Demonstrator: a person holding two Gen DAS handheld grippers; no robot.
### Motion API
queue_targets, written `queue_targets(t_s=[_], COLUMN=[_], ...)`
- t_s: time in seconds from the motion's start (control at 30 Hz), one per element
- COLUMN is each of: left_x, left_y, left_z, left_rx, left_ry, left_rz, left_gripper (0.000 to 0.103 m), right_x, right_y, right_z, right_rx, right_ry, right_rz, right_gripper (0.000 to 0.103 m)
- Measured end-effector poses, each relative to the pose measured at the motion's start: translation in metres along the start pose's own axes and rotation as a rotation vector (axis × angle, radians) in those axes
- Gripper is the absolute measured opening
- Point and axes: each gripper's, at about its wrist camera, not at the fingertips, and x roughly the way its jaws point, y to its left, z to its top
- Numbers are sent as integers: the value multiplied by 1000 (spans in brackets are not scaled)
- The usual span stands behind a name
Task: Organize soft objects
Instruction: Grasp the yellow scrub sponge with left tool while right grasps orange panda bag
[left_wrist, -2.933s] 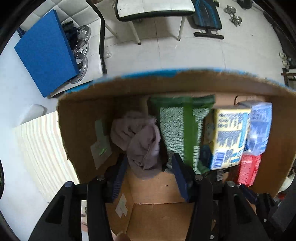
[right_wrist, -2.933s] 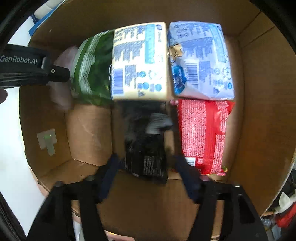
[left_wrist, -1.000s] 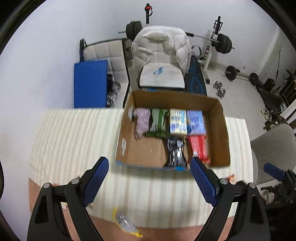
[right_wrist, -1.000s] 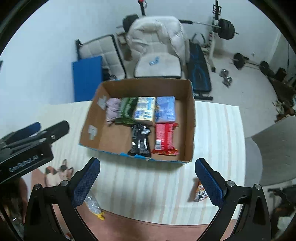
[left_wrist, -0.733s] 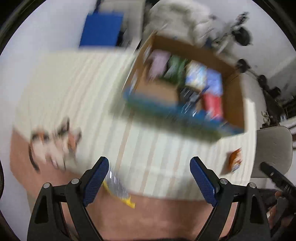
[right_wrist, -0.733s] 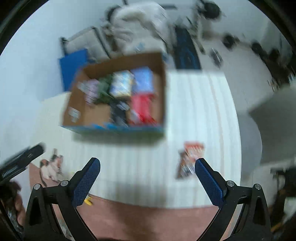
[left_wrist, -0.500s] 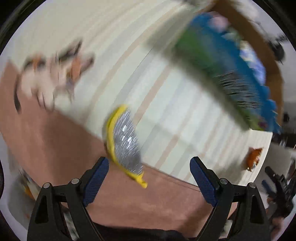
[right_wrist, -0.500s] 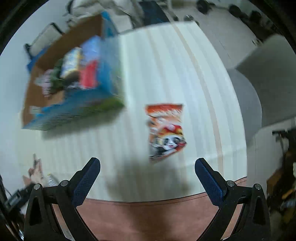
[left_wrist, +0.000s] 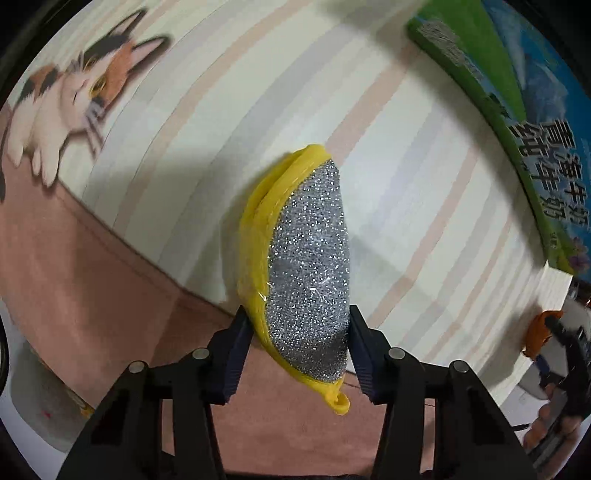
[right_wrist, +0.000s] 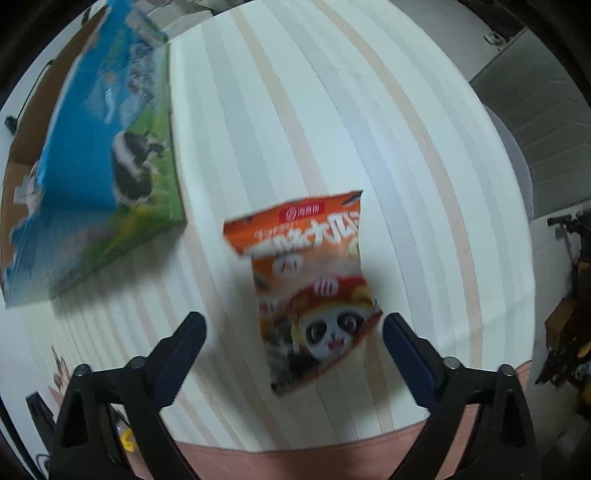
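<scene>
A silver scouring sponge with a yellow edge is clamped between the pads of the left tongs, over the striped tabletop edge. An orange panda snack bag lies flat on the tabletop between the wide-apart right tongs, near the cardboard box.

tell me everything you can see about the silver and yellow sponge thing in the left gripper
The scouring sponge has a glittery silver mesh face and a yellow back and rim, sealed in clear plastic wrap, with a small yellow loop at its near end. It looks soft and oval. It stands on edge, its far end pointing away from the camera, over the striped tablecloth. The left gripper presses it from both sides with its blue pads.
</scene>
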Motion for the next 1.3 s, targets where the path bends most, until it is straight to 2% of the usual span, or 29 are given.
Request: queue_targets(t_s=[0.07, 0.13, 0.17, 0.2, 0.3, 0.4, 0.53, 0.63, 0.77, 0.83, 0.93, 1.0, 1.17, 1.3], left_x=[-1, -1, -1, -2, -3, 3, 13, 14, 15, 10, 8, -5, -32, -70], left_y=[-9, -19, -22, -27, -44, -61, -78, -84, -86, -85, -82, -91, -102, -119], left_z=[0, 0, 1, 2, 0, -2, -6, -5, 1, 11, -1, 8, -3, -18], left_rx=[25, 52, 62, 76, 134, 229, 276, 282, 280, 285, 283, 285, 318, 374], left_ry=[-5, -8, -11, -18, -31, -10, -2, 3, 6, 4, -1, -9, -46, -91], left_rz=[10, 17, 23, 34, 54, 70, 117, 123, 121, 122, 111, 101, 72, 26], left_gripper=[45, 44, 44, 44, 44, 47, 47, 46, 44, 43, 41, 41, 41, 41], right_x=[4, 8, 9, 10, 10, 7, 8, 6, 8, 11, 11, 9, -5, -34], right_y=[-2, -4, -5, -6, -9, 0, 5, 7, 2, 0, -9, -7, 6, 26], right_z=[5, 10, 12, 12, 6, -4, -15, -13, -5, -3, -4, 1, -16, -32], right_rx=[20, 30, 31, 30, 12, -27, -70, -87, -67, -58, -43, -59, -95, -134], right_ry=[6, 9, 13, 17, 15, 42, 85, 53, 57, 65, 67, 65, 54, 31], right_rz=[-4, -21, -26, -27, -39, -26, 0, -22, 9, 21, 32, 19, 45, 117], right_gripper=[87, 78, 69, 65, 62, 61, 62, 65, 65, 63, 55, 53, 49, 49])
